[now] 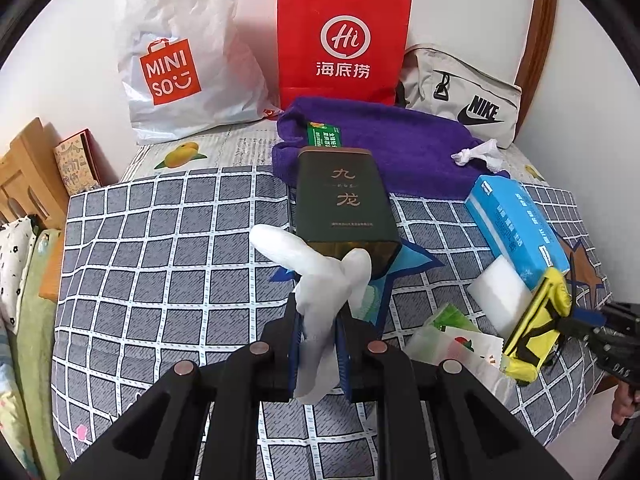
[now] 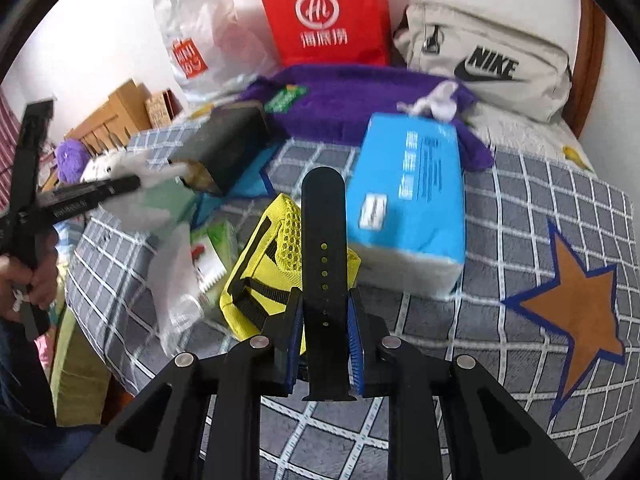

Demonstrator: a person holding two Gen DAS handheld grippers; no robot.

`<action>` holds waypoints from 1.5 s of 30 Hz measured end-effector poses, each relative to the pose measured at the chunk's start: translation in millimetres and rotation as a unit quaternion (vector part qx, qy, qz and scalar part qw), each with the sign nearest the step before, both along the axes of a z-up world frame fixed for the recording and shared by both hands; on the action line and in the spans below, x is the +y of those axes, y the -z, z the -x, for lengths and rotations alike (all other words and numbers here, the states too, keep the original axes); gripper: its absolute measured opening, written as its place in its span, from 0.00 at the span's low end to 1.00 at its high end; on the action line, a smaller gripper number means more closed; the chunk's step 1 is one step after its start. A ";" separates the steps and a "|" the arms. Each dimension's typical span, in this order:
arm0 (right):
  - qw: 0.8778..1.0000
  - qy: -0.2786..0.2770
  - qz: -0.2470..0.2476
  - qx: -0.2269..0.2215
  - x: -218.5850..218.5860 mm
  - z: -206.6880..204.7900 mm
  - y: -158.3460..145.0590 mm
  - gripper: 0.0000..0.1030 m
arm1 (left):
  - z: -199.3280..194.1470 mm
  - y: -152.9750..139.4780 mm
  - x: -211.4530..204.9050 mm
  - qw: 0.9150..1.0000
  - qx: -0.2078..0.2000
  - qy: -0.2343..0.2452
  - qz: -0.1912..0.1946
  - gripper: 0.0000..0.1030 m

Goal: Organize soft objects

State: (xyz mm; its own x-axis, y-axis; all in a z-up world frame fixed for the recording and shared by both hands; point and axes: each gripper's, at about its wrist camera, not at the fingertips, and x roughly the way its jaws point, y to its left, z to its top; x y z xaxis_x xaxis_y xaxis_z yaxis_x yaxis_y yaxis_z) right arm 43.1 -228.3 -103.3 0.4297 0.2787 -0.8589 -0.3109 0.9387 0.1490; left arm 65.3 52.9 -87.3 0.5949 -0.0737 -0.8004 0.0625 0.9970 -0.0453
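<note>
left tool (image 1: 318,334): pinched on white sock (image 1: 320,280) | right tool (image 2: 325,342): pinched on black strap (image 2: 323,240) | dark tin (image 1: 344,196): laid on bed (image 1: 160,240), contents unseen

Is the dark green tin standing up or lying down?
Lying down. The dark green tin rests on its broad side, partly on the purple towel, its lettered face up.

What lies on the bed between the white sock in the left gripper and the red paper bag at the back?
The dark green tin lies directly ahead of the white sock, then the purple towel before the red paper bag.
</note>
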 end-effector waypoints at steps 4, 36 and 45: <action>1.000 0.002 0.002 0.017 -4.2 3.9 11.0 0.20 | -0.3 1.6 -0.2 1.000 0.003 -0.002 -0.002 0.15; 0.994 0.064 -0.002 -0.091 -41.3 -56.2 -64.6 0.20 | -34.2 -60.3 6.1 0.998 -0.053 -0.012 -0.022 0.16; 0.993 0.057 0.000 -0.103 -33.0 -113.0 -77.3 0.20 | -77.9 -71.4 -11.5 0.997 -0.069 -0.005 -0.043 0.16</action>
